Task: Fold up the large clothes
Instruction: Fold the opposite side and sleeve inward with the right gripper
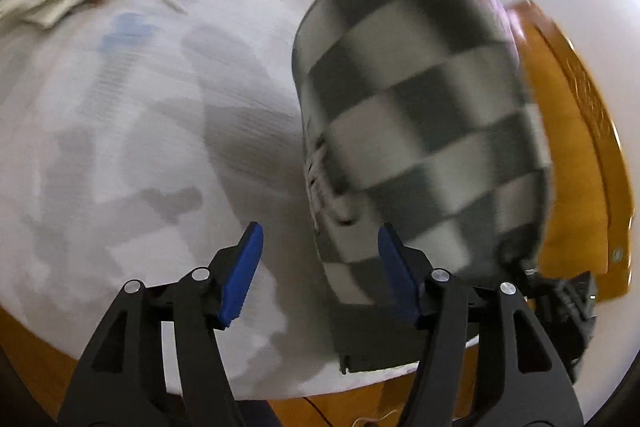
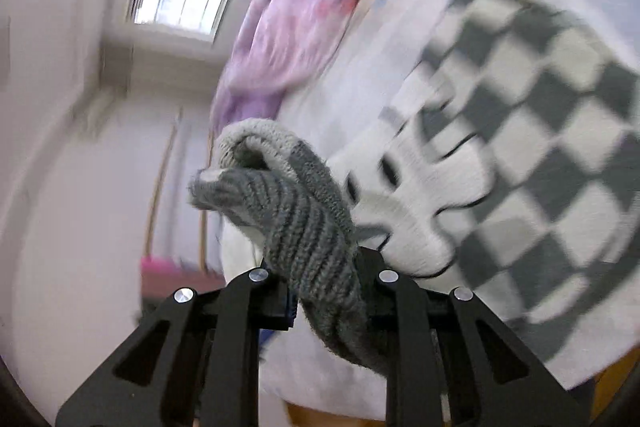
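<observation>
Lifting checkered sweater [image 2: 532, 163] off bed [image 1: 140, 115] by ribbed hem [image 2: 304, 223], right tongs [image 2: 326, 291] clamped on it. Left tongs [image 1: 320, 267] wide, empty; sweater at 1 o'clock. Advice: left pinches opposite hem corner, tension even before fold.

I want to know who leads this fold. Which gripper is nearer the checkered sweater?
Right. The right gripper is shut on the checkered sweater, pinching its grey ribbed edge. The left gripper is open over the bedsheet, beside the hanging sweater, holding nothing.
</observation>
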A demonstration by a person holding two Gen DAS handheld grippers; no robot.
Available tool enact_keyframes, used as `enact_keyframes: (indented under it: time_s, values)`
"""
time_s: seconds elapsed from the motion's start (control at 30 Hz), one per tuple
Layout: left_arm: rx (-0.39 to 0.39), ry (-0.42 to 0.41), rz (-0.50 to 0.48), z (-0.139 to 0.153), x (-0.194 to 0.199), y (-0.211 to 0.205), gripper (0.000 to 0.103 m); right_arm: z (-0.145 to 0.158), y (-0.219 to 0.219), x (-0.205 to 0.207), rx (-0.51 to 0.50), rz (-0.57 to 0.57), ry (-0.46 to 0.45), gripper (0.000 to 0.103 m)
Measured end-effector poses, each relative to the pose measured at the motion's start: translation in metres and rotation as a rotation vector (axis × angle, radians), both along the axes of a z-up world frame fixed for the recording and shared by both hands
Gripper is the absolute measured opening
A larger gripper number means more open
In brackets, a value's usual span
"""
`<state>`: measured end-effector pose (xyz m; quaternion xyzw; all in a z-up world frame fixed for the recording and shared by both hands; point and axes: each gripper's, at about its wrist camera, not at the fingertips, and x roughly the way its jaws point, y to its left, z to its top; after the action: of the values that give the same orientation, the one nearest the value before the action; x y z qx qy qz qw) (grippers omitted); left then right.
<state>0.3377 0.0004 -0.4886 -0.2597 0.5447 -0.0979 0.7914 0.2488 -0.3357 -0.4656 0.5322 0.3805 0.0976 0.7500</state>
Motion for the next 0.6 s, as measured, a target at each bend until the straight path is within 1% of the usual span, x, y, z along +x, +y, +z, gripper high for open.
enact_keyframes:
  time_s: [0.07, 0.1, 0.17, 0.23, 0.27, 0.33, 0.37, 0.43, 0.47, 0.5, 0.57, 0.6]
  values:
    - [-0.002, 0.026, -0.06, -0.012, 0.003, -0.033, 0.062, 0.003, -0.03, -0.014, -0.025, -0.075, 0.013, 0.018]
    - [-0.01, 0.041, -0.084, -0.018, 0.004, -0.047, 0.063, -0.001, -0.046, -0.024, -0.038, -0.117, 0.03, 0.018]
    - [-0.012, 0.066, -0.11, -0.027, 0.005, -0.067, 0.068, -0.02, -0.075, -0.04, -0.005, -0.196, 0.086, 0.018]
    - [-0.021, 0.095, -0.151, -0.039, 0.004, -0.089, 0.071, -0.034, -0.09, -0.054, -0.047, -0.234, 0.145, 0.018]
    - [-0.01, 0.117, -0.179, -0.046, 0.004, -0.101, 0.071, -0.044, -0.098, -0.062, -0.038, -0.276, 0.18, 0.018]
    - [0.006, 0.123, -0.207, -0.051, 0.004, -0.112, 0.071, -0.057, -0.107, -0.074, -0.058, -0.318, 0.246, 0.018]
    - [0.029, 0.121, -0.216, -0.052, 0.005, -0.117, 0.071, -0.064, -0.114, -0.081, -0.065, -0.321, 0.272, 0.018]
    - [0.029, 0.118, -0.222, -0.053, 0.009, -0.121, 0.071, -0.089, -0.126, -0.09, -0.008, -0.322, 0.334, 0.018]
    - [0.04, 0.114, -0.218, -0.051, 0.011, -0.122, 0.071, -0.093, -0.131, -0.093, 0.001, -0.323, 0.344, 0.02]
    - [0.049, 0.1, -0.213, -0.048, 0.016, -0.123, 0.071, -0.094, -0.136, -0.091, -0.012, -0.309, 0.361, 0.022]
    - [0.059, 0.079, -0.211, -0.041, 0.022, -0.124, 0.071, -0.087, -0.14, -0.088, -0.037, -0.277, 0.404, 0.034]
    - [0.07, 0.064, -0.212, -0.035, 0.027, -0.125, 0.071, -0.081, -0.144, -0.086, -0.073, -0.269, 0.435, 0.036]
